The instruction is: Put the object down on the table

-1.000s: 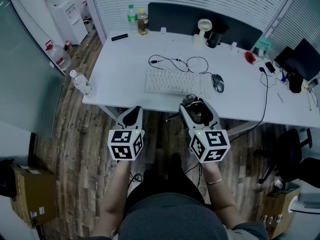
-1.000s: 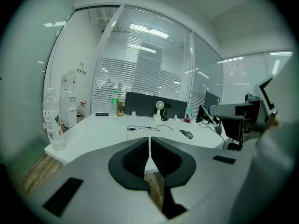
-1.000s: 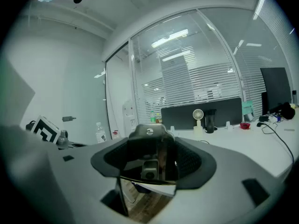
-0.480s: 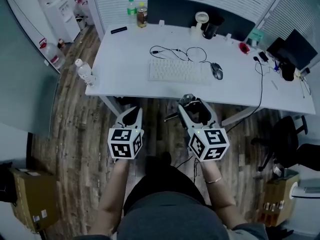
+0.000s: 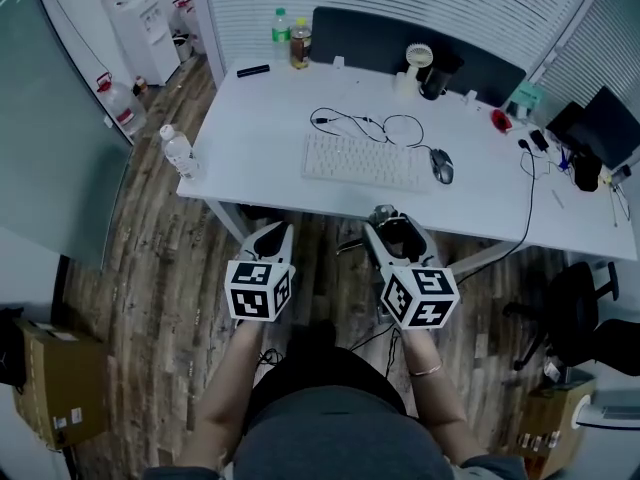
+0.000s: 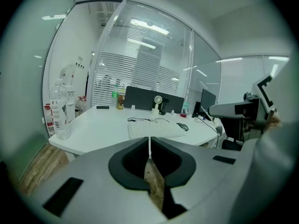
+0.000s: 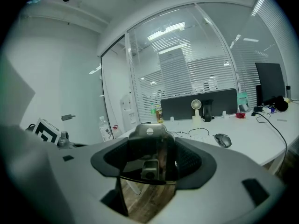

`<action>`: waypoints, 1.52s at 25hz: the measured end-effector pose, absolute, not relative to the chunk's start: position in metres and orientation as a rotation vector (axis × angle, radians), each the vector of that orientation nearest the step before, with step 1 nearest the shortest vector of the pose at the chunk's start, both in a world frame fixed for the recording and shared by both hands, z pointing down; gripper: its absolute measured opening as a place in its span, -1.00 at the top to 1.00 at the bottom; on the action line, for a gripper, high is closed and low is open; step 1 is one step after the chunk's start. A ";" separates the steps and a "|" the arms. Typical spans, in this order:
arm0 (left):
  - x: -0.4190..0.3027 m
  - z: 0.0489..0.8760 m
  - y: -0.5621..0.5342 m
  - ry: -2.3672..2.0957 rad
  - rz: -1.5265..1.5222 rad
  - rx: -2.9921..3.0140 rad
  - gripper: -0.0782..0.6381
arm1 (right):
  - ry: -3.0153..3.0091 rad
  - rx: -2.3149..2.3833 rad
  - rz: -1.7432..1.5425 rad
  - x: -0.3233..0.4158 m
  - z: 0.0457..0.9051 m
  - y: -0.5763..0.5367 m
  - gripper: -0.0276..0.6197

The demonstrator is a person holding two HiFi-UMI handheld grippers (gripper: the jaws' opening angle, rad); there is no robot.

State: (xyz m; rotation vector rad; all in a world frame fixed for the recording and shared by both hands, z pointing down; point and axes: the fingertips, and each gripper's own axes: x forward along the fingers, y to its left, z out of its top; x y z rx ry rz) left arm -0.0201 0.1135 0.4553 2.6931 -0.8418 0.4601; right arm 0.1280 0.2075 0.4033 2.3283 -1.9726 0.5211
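Note:
My right gripper [image 5: 388, 218] is shut on a dark metal object [image 5: 393, 232] with a round hole at its top [image 7: 149, 146]. It hangs over the wooden floor, just short of the white table's [image 5: 260, 138] front edge, below the keyboard [image 5: 365, 161]. In the right gripper view the object fills the gap between the jaws of the right gripper [image 7: 152, 141]. My left gripper [image 5: 275, 228] is beside it to the left, also short of the table edge. Its jaws meet at the tips with nothing between them in the left gripper view [image 6: 150, 141].
On the table are a mouse [image 5: 441, 166], a looped cable [image 5: 360, 123], a small fan [image 5: 417, 58], two drink bottles [image 5: 290, 38] at the back and a water bottle [image 5: 180, 152] at the left corner. An office chair [image 5: 580, 308] stands at the right.
The head camera has shifted a little, so the table sits slightly differently in view. Both grippers stay about where they were, and the right one still holds the object.

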 end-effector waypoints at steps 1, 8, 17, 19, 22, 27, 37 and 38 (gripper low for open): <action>-0.017 0.455 0.112 -0.853 0.458 2.692 0.70 | -1.976 2.327 0.522 0.133 0.403 0.206 0.00; -0.003 0.452 0.096 -0.935 0.458 2.678 0.70 | -2.023 2.308 0.518 0.160 0.398 0.190 0.00; 0.003 0.450 0.047 -1.006 0.447 2.649 0.70 | -2.060 2.277 0.528 0.181 0.396 0.141 0.00; 0.007 0.452 0.030 -1.002 0.442 2.647 0.70 | -2.062 2.267 0.526 0.182 0.396 0.122 0.00; 0.012 0.454 -0.001 -0.991 0.437 2.648 0.70 | -2.063 2.254 0.524 0.182 0.396 0.085 0.00; 0.017 0.457 -0.060 -0.970 0.435 2.639 0.70 | -2.065 2.230 0.516 0.182 0.393 0.016 0.00; 0.027 0.461 -0.145 -0.900 0.449 2.641 0.70 | -2.019 2.213 0.479 0.185 0.386 -0.085 0.00; 0.028 0.461 -0.150 -0.892 0.451 2.644 0.70 | -2.012 2.215 0.476 0.187 0.385 -0.091 0.00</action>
